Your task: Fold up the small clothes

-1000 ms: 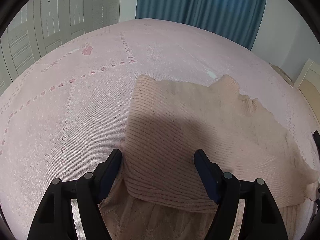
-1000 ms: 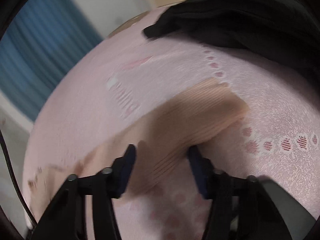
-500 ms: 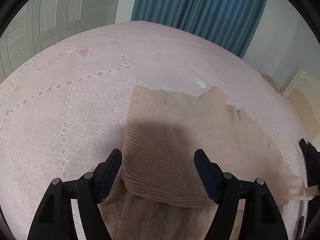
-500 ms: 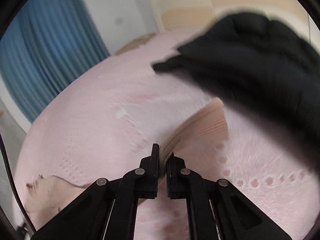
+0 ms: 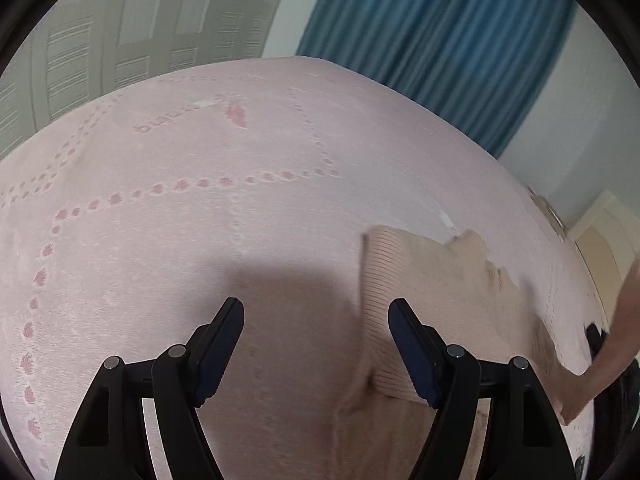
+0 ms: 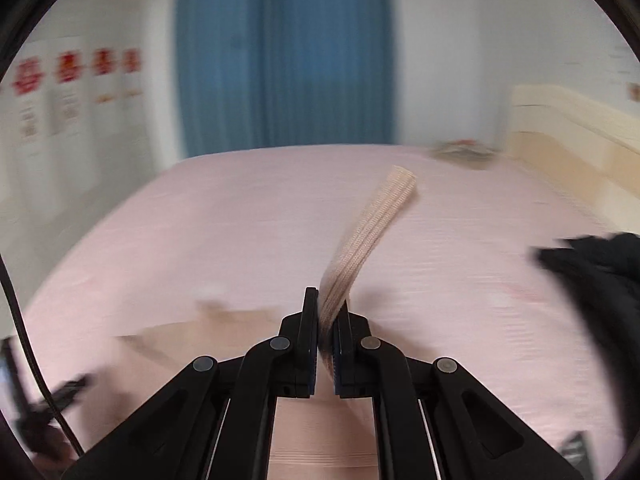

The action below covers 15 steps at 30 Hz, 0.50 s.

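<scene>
Now, in the left wrist view, the left gripper (image 5: 316, 344) is seen wide apart and empty, swung leftward since a moment ago, so the sweater (image 5: 432, 304) on the bed (image 5: 200, 220) is partly cut off. In the right wrist view, the right gripper (image 6: 328, 320) is clamped on a sleeve (image 6: 372, 232), newly lifted for folding; blur obscures the rest.

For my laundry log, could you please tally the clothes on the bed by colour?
Beige: 1, the sweater, its edge in the right hand-held gripper.
Black: 1, the garment.
Total: 2.
</scene>
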Tool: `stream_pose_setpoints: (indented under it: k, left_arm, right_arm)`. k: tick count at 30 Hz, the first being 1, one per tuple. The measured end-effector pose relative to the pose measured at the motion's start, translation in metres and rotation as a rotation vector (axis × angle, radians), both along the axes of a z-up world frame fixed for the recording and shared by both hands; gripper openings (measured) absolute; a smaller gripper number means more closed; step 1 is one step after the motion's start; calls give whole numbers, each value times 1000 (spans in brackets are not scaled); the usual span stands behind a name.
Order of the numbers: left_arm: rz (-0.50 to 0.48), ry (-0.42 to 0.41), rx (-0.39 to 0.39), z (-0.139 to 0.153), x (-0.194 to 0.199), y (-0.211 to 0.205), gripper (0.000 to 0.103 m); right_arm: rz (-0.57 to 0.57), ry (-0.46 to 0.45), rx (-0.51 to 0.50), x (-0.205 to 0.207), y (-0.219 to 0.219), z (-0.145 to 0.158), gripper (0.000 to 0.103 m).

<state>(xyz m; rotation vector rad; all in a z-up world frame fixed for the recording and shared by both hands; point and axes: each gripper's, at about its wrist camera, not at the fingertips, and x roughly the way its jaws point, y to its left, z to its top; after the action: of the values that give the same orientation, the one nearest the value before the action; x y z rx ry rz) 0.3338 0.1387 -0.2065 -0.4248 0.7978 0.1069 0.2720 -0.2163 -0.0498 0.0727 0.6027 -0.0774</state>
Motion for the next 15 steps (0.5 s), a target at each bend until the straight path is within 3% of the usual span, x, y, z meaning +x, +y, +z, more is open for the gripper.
stream_pose_setpoints:
  k: [3, 5, 6, 7, 8, 11, 15]
  left_arm:
    - [26, -3, 27, -1, -1, 12, 73]
    - [20, 2, 26, -2, 0, 15, 73]
    - [16, 1, 21, -2, 1, 16, 73]
    - [12, 2, 14, -2, 1, 16, 73]
    - [2, 0, -6, -3, 1, 15, 73]
    - [-47, 0, -54, -3, 3, 10, 73]
    - [-112, -1, -120, -5, 6, -4, 73]
  right_arm:
    - [123, 51, 90, 22, 68, -20, 6]
    - [210, 128, 187, 34, 102, -46, 11]
    - [269, 165, 240, 39, 111, -59, 17]
    - [317, 196, 269, 40, 118, -67, 31]
    - [350, 223, 279, 43, 122, -78, 36]
    - [316, 200, 267, 30, 106, -95, 40]
    - [231, 210, 265, 10, 50, -113, 40]
